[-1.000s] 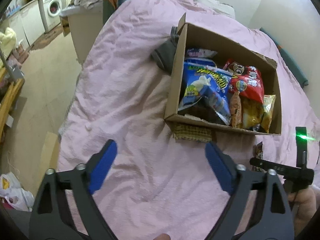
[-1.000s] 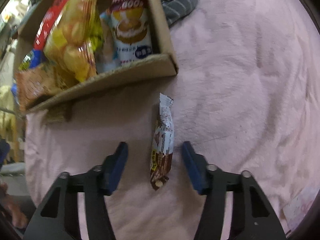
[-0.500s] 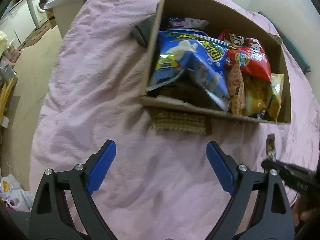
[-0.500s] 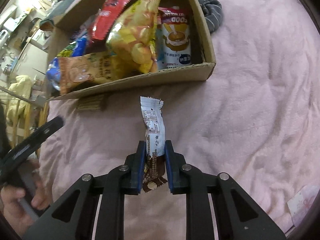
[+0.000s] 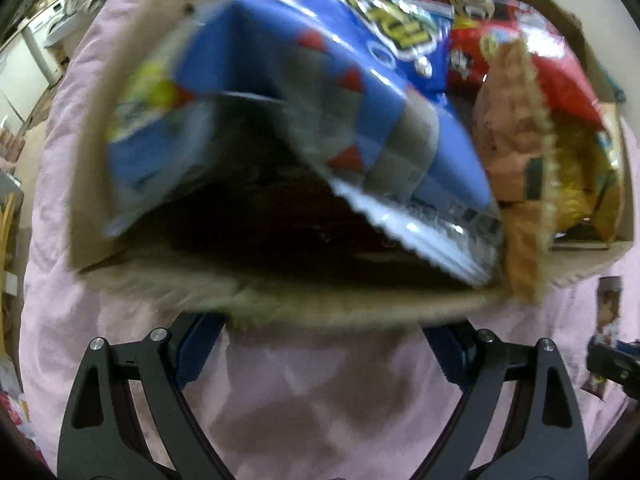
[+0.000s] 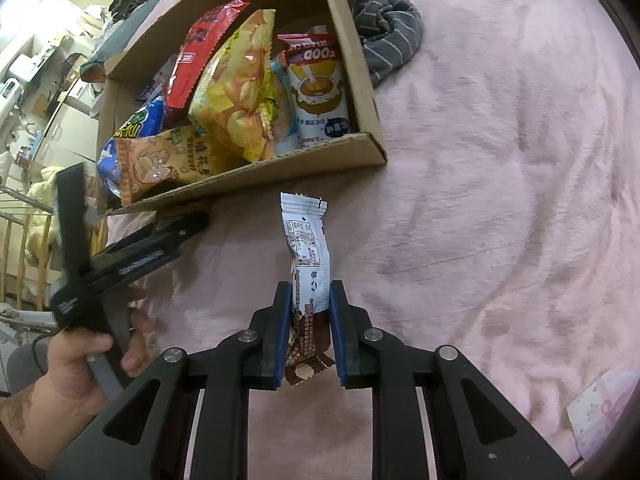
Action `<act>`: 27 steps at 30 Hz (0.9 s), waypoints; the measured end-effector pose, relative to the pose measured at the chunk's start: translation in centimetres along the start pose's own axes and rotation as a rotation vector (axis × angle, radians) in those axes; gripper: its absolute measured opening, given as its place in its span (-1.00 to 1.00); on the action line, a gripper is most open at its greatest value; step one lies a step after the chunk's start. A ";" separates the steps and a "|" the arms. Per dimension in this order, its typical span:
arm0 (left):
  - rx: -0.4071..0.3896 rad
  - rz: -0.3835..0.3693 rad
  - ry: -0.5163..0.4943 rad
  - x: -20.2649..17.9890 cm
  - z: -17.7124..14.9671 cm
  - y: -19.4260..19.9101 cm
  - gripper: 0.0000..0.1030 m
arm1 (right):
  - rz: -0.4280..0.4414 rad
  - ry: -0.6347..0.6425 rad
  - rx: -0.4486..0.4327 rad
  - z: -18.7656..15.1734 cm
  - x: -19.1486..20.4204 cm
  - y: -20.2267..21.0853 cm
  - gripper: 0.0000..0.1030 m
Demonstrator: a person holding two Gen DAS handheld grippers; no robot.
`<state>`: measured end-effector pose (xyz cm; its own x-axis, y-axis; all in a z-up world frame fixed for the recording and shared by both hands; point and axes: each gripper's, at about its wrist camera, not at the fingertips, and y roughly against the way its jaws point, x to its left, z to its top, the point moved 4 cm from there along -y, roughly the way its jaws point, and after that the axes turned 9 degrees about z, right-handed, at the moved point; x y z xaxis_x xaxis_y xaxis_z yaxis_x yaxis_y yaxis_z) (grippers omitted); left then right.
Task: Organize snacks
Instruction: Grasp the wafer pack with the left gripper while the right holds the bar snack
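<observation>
Looking through the left wrist view first, the left claw (image 5: 320, 344) is spread wide with nothing in it, tips tucked right under the near wall of the cardboard box (image 5: 280, 304), so the jaws straddle that edge without pinching anything. The box is stuffed: a big blue chip bag (image 5: 320, 92) flops over the front, a red bag (image 5: 540, 60) and a tan peanut pack (image 5: 516, 160) crowd in beside it. It's all blurry here, so I can't tell if the tips actually touch the cardboard. Off to the right you can just make out the wafer bar (image 5: 608, 312) over the pink blanket (image 5: 320, 400). Over in the right wrist view, the right claw (image 6: 310, 336) is clamped on the lower end of that wafer bar (image 6: 306, 248), which sticks up floppy, clear of the blanket (image 6: 500, 200) and just short of the box's (image 6: 360, 80) front wall. A yellow chip bag (image 6: 236, 92) and a cup-pictured pack (image 6: 318, 88) fill the near corner, a striped grey cloth (image 6: 384, 36) sits beside the box, and a hand (image 6: 76, 368) holds the left tool. My worry: the box looks full, so the bar could land on the leaning bags and slide back out, or the loose top could snag on the rim and twist out of a grip that only has the tail end.
</observation>
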<state>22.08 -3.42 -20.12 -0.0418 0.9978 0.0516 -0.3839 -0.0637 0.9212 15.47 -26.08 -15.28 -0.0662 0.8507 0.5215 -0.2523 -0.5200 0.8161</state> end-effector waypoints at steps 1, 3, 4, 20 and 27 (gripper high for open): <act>0.000 0.005 -0.004 -0.1 0.1 -0.3 0.75 | 0.001 0.000 -0.002 0.0 0.1 -0.1 -0.62; -0.022 0.017 -0.008 -0.4 0.2 -0.5 0.76 | 0.007 -0.003 -0.005 0.1 0.1 0.0 -0.62; -0.025 0.020 -0.011 -0.6 0.2 -0.6 0.79 | 0.009 -0.002 -0.004 0.1 0.1 0.0 -0.62; -0.044 0.017 0.008 -0.6 -0.8 0.7 -0.63 | 0.007 0.017 -0.002 0.3 1.9 -0.9 -0.62; -0.047 -0.053 0.043 0.9 -1.8 3.3 -0.82 | 0.028 0.035 -0.016 0.5 2.9 -0.4 -0.62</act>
<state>19.16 -2.80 -17.74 -0.0592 0.9981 -0.0137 -0.4292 -0.0131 0.9031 15.81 -23.47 -13.96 -0.1068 0.8379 0.5353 -0.2649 -0.5429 0.7969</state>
